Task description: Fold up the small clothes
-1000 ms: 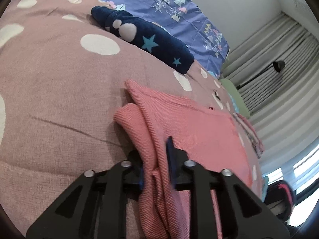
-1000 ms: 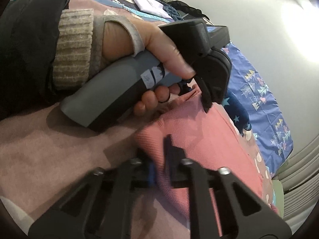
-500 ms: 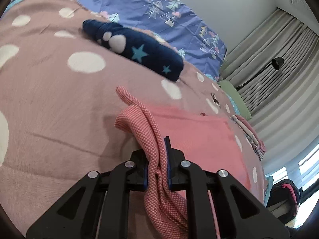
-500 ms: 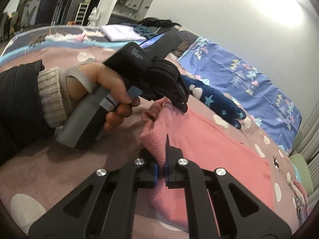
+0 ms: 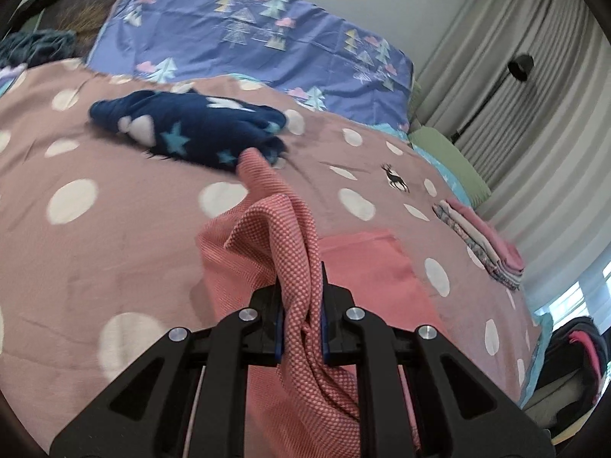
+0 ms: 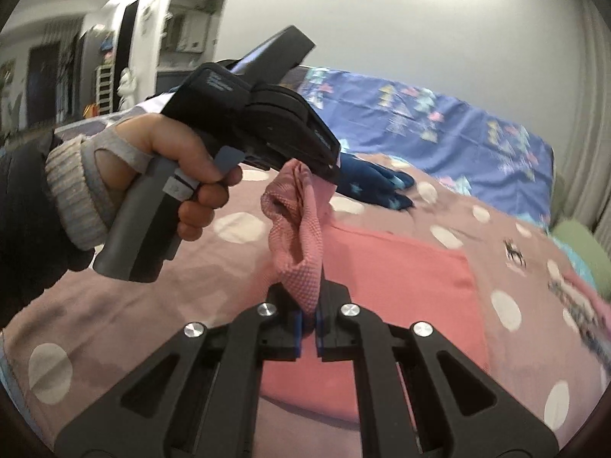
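Bedspread (image 5: 114, 252), pink with white dots, carries everything; coral garment (image 6: 401, 267) now half raised off it, near edge lifted where a second ago it lay bunched low on bed, far half flat; folded pile (image 5: 481, 240) waits apart at right; left gripper (image 5: 301, 305) pinches thick gathered edge; right gripper (image 6: 309, 324) pressed nearly together on thin corner; judgement: fold-over begun, edge ready to carry across.
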`<state>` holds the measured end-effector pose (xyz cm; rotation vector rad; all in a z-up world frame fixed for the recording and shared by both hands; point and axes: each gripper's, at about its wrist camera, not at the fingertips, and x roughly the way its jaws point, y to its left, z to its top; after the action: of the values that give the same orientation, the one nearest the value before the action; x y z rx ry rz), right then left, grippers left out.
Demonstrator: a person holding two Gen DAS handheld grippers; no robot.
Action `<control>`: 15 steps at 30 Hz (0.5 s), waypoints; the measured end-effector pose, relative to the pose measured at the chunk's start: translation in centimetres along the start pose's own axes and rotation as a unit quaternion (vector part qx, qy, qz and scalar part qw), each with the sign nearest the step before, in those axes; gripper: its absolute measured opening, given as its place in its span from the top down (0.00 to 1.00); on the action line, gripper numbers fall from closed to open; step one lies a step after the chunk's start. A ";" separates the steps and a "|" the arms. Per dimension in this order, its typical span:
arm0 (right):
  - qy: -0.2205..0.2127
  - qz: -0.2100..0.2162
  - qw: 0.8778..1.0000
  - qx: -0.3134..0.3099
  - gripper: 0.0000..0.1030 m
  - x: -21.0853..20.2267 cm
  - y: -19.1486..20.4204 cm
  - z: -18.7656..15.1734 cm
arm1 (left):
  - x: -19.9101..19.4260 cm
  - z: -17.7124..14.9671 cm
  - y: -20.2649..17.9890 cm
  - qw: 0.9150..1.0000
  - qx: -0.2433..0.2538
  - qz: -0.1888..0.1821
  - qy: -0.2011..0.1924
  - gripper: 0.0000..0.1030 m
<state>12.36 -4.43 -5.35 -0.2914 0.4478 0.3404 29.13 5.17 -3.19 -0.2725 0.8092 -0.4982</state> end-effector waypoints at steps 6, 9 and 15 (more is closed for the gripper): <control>-0.003 -0.015 0.997 0.072 0.96 -1.9 -6.1 -2.2 | 4.4 0.4 -6.9 0.998 0.049 0.013 0.030 0.89; 0.007 -0.016 0.994 0.112 0.96 -2.2 -9.1 -3.8 | 7.1 0.5 -9.5 0.996 0.067 0.025 0.050 0.89; 0.037 -0.004 0.982 0.188 0.96 -1.8 -13.7 -7.3 | 12.3 -0.5 -13.8 0.986 0.120 0.069 0.091 0.89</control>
<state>13.38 -19.76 -8.06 0.0625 0.5724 0.2313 31.52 -13.06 -5.43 0.0525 0.9279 -0.4901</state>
